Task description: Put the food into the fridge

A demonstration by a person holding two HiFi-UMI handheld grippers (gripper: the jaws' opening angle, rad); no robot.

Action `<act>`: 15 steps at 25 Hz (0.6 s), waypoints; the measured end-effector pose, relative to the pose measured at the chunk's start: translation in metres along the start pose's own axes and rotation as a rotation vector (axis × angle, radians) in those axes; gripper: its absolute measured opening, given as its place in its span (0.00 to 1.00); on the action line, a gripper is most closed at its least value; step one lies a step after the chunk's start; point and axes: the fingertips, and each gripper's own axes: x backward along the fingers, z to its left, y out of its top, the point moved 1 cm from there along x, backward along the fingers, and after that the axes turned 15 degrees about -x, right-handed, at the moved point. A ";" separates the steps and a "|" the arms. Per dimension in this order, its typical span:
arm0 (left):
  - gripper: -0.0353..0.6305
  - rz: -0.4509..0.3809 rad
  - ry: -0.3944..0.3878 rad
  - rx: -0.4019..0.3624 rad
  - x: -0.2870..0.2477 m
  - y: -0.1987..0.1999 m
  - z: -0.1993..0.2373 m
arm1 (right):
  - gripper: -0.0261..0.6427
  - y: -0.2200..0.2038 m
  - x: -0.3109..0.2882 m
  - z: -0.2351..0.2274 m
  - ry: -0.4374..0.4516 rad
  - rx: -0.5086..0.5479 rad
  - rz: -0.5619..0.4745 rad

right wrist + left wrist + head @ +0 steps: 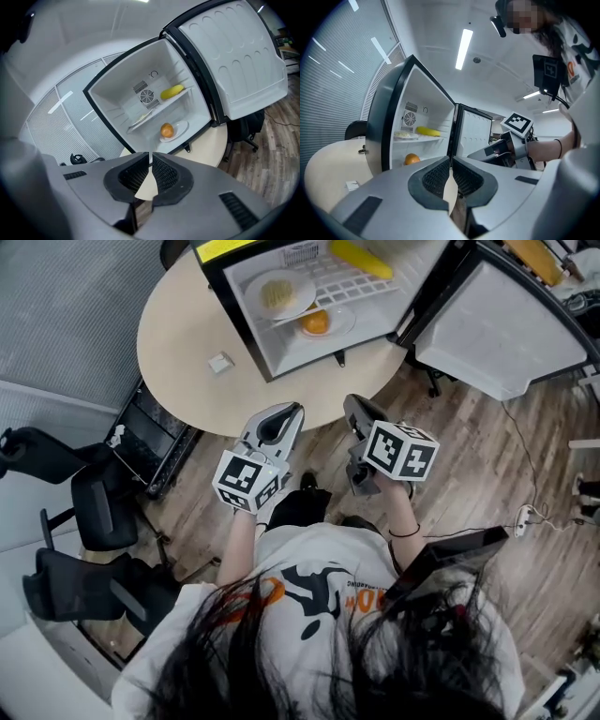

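Observation:
A small fridge point(246, 307) stands open on a round beige table point(178, 343), its door point(497, 329) swung out to the right. Inside, a plate of pale food point(281, 292) and a long yellow item point(361, 257) lie on the wire shelf. An orange point(316, 322) sits on a plate on the fridge floor. The same orange point(167, 129) shows in the right gripper view. My left gripper point(284, 416) and right gripper point(355, 411) hover side by side short of the table's near edge. Both are shut and hold nothing, as the left gripper point(451, 159) and right gripper point(151, 157) close-ups show.
A small white block point(220, 363) lies on the table left of the fridge. Black office chairs point(94, 507) and a dark rack point(155, 442) stand at the left. A cable with a plug point(523, 517) runs over the wooden floor at the right.

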 end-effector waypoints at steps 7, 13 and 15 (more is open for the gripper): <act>0.07 -0.059 0.035 0.010 0.000 0.034 -0.063 | 0.09 -0.011 0.066 -0.023 0.026 0.059 0.008; 0.07 -0.051 0.063 0.001 0.013 0.042 -0.146 | 0.08 -0.035 0.133 -0.053 0.063 0.072 0.044; 0.07 -0.033 0.074 0.001 0.021 0.039 -0.172 | 0.08 -0.045 0.153 -0.058 0.080 0.069 0.053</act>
